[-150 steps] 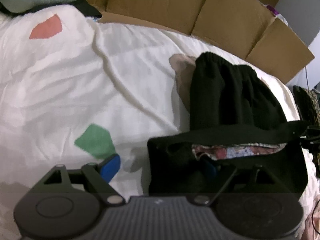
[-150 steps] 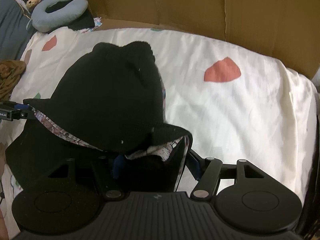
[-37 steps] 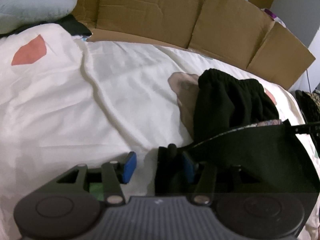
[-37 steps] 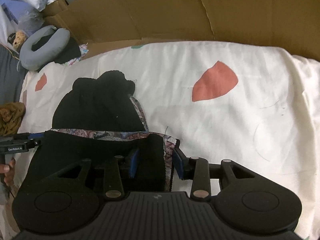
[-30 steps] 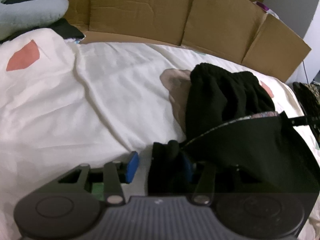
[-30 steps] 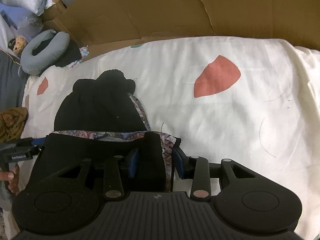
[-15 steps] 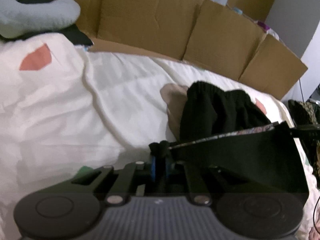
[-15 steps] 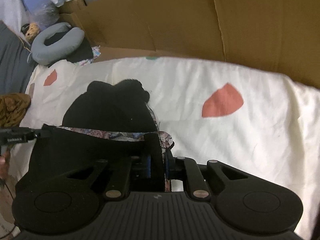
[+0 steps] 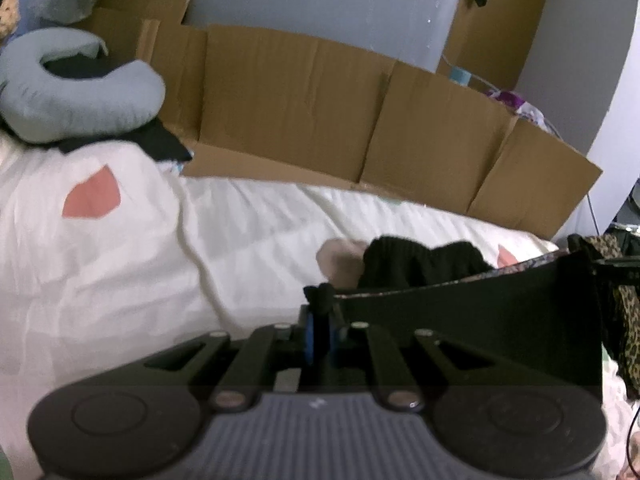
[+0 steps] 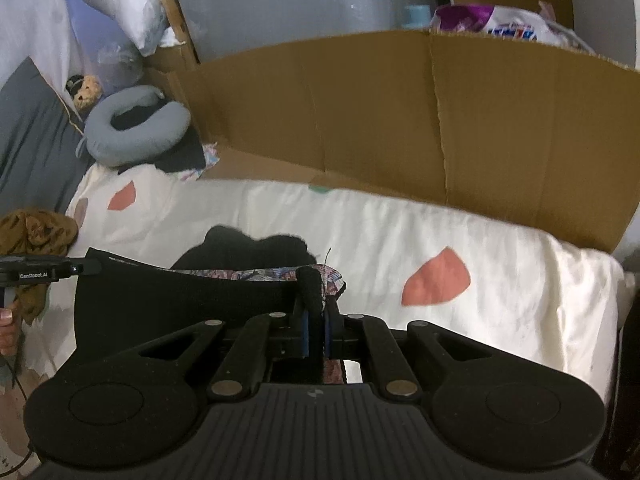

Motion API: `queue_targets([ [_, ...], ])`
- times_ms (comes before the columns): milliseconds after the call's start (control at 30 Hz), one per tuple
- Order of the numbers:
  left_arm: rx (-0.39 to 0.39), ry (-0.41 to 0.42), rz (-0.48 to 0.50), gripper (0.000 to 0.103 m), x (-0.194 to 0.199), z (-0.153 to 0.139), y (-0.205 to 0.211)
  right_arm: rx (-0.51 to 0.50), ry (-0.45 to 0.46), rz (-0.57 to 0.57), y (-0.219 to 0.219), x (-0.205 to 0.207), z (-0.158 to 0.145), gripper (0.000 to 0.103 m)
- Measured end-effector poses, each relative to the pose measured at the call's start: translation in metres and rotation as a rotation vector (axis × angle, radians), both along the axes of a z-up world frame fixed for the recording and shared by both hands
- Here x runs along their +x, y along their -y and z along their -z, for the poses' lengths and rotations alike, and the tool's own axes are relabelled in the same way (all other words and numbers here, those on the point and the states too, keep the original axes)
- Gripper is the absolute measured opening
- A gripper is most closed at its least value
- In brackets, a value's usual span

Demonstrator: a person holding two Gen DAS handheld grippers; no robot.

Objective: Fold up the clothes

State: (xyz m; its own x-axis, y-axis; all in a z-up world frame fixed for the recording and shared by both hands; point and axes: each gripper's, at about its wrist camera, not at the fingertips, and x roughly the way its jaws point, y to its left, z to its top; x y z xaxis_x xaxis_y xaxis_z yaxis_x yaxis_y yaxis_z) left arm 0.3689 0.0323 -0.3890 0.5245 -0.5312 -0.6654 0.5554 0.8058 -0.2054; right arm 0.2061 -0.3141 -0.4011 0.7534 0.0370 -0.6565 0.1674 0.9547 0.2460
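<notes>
The left gripper (image 9: 320,334) was closed on one corner of the black garment (image 9: 472,320), and the right gripper (image 10: 316,328) was closed on the other corner. Between them the top edge of the garment was stretched straight, above the white bedsheet (image 9: 160,264), and a patterned lining (image 10: 272,274) showed along that edge. The rest of the garment lay bunched on the sheet behind this edge, about the middle of the bed. A cardboard wall (image 10: 400,120) stood along the far edge of the bed. A grey neck pillow (image 9: 80,100) lay at the far left corner.
</notes>
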Motion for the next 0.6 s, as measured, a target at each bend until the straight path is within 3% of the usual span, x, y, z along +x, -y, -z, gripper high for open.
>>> queue_targets([
  [600, 0.017, 0.01, 0.03, 0.007, 0.05, 0.0, 0.043, -0.034, -0.024, 0.083, 0.024, 0.029, 0.01, 0.005],
])
